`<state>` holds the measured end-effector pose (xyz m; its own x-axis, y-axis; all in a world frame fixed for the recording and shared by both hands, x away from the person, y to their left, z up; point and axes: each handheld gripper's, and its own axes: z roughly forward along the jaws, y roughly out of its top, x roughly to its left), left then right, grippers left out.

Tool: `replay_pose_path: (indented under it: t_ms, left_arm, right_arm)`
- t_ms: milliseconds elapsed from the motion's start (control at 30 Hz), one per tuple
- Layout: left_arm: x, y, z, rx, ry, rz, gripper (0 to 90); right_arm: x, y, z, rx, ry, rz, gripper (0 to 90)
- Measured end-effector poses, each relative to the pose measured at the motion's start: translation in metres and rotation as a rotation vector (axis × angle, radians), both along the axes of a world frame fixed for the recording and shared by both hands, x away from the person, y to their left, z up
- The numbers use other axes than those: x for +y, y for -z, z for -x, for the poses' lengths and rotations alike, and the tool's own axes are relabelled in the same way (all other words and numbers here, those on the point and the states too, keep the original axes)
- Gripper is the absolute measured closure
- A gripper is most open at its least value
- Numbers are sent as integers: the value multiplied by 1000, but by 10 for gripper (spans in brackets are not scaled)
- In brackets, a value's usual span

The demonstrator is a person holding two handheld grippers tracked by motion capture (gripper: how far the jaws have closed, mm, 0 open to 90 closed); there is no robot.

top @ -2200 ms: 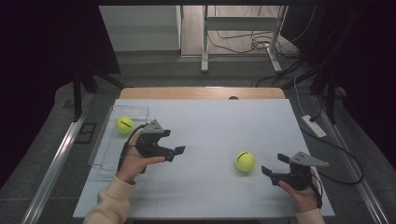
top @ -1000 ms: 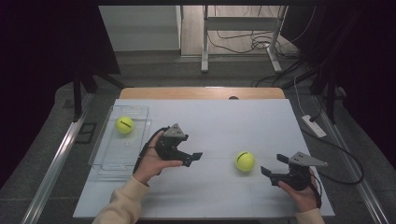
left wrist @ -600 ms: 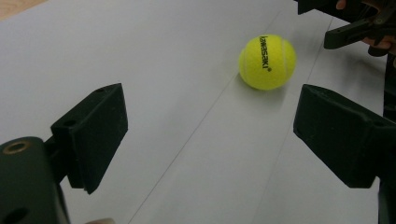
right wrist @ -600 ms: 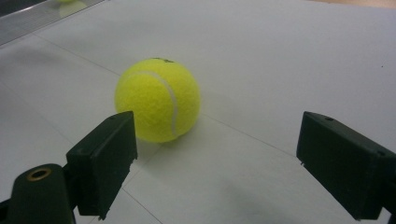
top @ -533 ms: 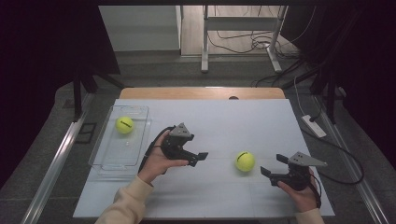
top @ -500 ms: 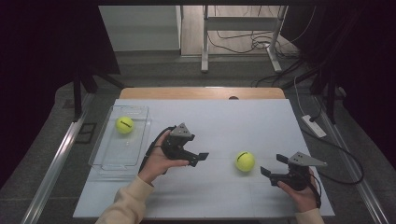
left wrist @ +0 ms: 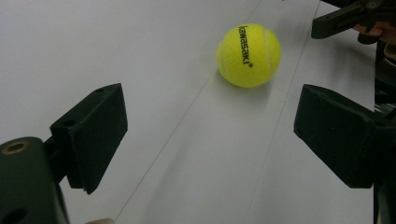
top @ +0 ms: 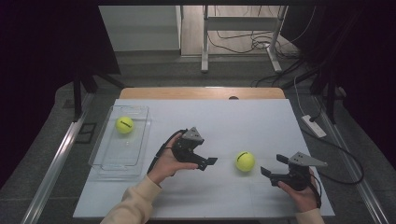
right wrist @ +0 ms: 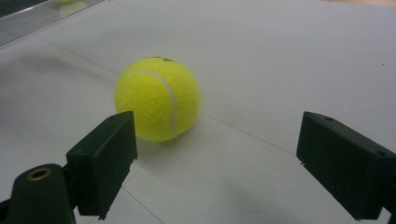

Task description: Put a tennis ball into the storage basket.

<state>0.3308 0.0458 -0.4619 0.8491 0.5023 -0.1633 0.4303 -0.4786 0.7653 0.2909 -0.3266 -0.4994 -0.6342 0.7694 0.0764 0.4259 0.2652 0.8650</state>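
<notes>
We see that the left gripper (top: 208,162) has moved to the right across the white table (top: 210,116) since the earlier frames; before, it was near the clear tray (top: 108,161) at the left side, and now it is near the tennis ball (top: 244,161) in the middle of the table, not touching it. In the left gripper view the ball (left wrist: 249,55) lies ahead of the wide-open jaws, beyond their tips, and nothing is between them. The right gripper (top: 271,165) has stayed at the same place, just beside the ball on its other side, also with jaws wide apart and holding nothing; in the right gripper view the ball (right wrist: 157,98) rests on the table close to one jaw. The ball itself has not moved. A second tennis ball (top: 124,124) lies in the tray as before.
</notes>
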Motion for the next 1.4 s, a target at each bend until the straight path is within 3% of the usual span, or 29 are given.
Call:
replay_pose_path:
  t_ms: [200,333,733,1400]
  left_arm:
    - [-7,2,-2,2,17,-4,110]
    - [-13,4,-4,20,29,18,110]
    - [-34,13,-7,32,52,8,110]
    - [-58,21,-15,61,57,-5,115]
  right_arm:
    - [-2,0,0,3,5,-6,123]
    - [-2,0,0,4,3,-7,123]
    - [-1,1,0,4,-1,-6,123]
    - [-1,0,0,4,0,-8,123]
